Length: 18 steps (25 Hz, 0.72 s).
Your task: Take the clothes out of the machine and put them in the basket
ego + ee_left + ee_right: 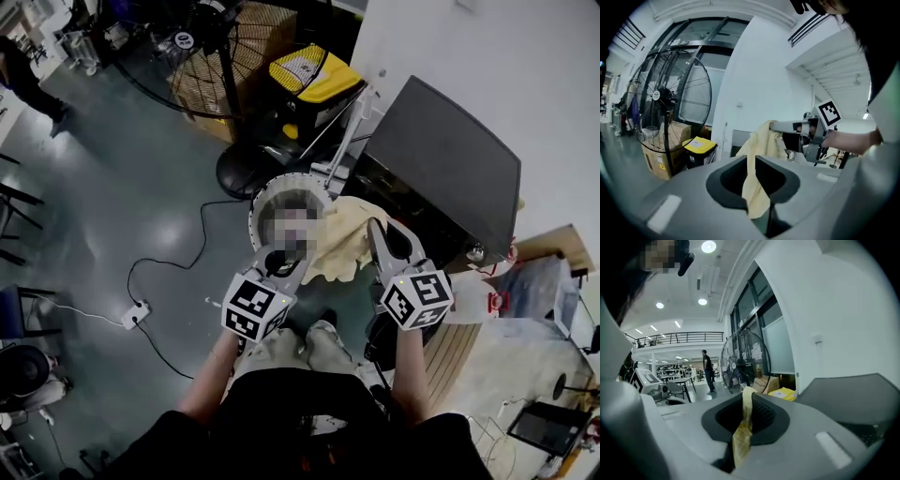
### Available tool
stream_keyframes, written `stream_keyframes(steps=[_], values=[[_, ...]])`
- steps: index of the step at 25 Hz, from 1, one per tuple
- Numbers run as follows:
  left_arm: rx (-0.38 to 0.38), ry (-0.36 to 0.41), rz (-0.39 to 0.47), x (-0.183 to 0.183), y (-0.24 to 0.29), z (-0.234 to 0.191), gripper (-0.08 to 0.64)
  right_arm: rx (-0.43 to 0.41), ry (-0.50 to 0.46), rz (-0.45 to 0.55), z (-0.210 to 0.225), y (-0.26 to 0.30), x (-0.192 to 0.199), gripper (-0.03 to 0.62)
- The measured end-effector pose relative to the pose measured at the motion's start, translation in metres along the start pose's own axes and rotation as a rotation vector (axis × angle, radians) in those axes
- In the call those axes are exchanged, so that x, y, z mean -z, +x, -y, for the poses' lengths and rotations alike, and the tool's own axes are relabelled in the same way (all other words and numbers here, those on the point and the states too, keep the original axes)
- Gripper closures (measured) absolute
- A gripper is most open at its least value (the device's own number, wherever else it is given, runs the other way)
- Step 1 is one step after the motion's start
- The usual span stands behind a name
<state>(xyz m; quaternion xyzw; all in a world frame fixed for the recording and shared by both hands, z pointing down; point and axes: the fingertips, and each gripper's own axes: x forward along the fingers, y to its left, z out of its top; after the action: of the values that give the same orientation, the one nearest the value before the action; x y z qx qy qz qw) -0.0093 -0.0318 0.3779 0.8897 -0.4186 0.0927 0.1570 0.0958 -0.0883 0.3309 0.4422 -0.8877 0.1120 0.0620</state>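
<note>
A pale yellow cloth [345,236] hangs stretched between my two grippers at chest height. My left gripper [284,265] is shut on one end of it. In the left gripper view the cloth [753,185] runs up from between the jaws of my left gripper [758,208] to the right gripper [785,126]. My right gripper [378,234] is shut on the other end, which shows as a narrow strip of cloth [742,427] pinched in the right gripper [737,448]. The round white basket [265,194] stands on the floor below the cloth, partly hidden. The machine's dark lid [448,161] stands raised at right.
A large floor fan [223,66] stands behind the basket, its round base [236,172] close to it. A yellow-lidded bin [312,77] and a cardboard box [255,37] sit further back. A power strip [136,314] with cable lies on the floor at left. A person [708,371] stands far off.
</note>
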Motion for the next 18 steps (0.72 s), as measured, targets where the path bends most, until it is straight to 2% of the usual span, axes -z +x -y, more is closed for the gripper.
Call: stream_keyframes(steps=[12, 18], values=[[-0.139, -0.037, 0.024, 0.008, -0.065, -0.048, 0.509, -0.119, -0.053, 0.069, -0.060, 0.075, -0.051, 0.554], [-0.222, -0.071, 0.042, 0.011, -0.079, -0.069, 0.508, -0.180, -0.080, 0.063, -0.074, 0.114, -0.057, 0.554]])
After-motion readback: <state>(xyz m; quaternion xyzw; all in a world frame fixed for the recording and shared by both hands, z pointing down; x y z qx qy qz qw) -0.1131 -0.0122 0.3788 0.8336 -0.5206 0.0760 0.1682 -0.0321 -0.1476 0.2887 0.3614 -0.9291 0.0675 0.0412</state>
